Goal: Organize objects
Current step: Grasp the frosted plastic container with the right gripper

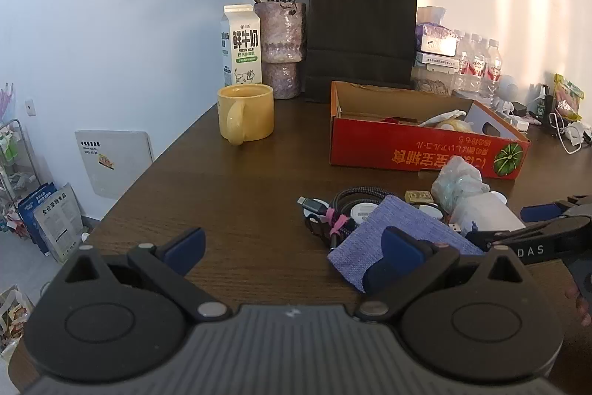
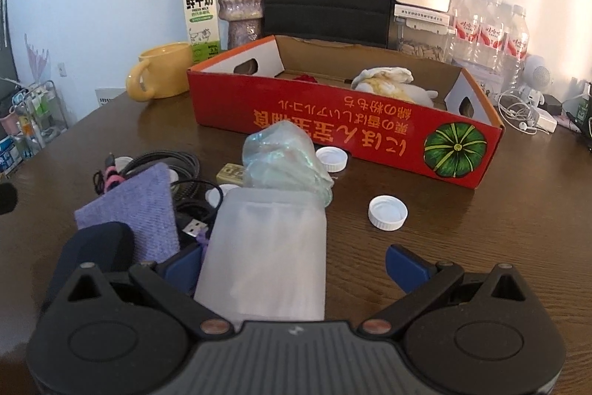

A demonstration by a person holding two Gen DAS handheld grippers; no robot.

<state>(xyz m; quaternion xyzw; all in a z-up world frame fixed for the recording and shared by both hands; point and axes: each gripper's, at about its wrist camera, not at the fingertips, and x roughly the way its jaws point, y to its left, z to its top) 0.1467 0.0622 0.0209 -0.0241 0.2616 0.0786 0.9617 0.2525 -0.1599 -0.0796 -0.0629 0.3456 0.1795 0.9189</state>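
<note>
Fingers of both grippers gape wide; right gripper point(image 2: 296, 265) straddles a frosted plastic container point(image 2: 264, 254).

"What is the table point(image 2: 462, 228) made of?"

"Dark wood, smooth, with thin lines in it. The red box point(image 2: 347, 132) is cardboard, a bit shiny outside and plain brown inside."

"And the purple cloth point(image 2: 133, 206)?"

"Soft and bumpy. The white bottle point(image 2: 266, 254) is cloudy plastic, and the yellow mug point(image 1: 247, 111) is shiny. The black bag point(image 1: 360, 32) is dull paper."
</note>
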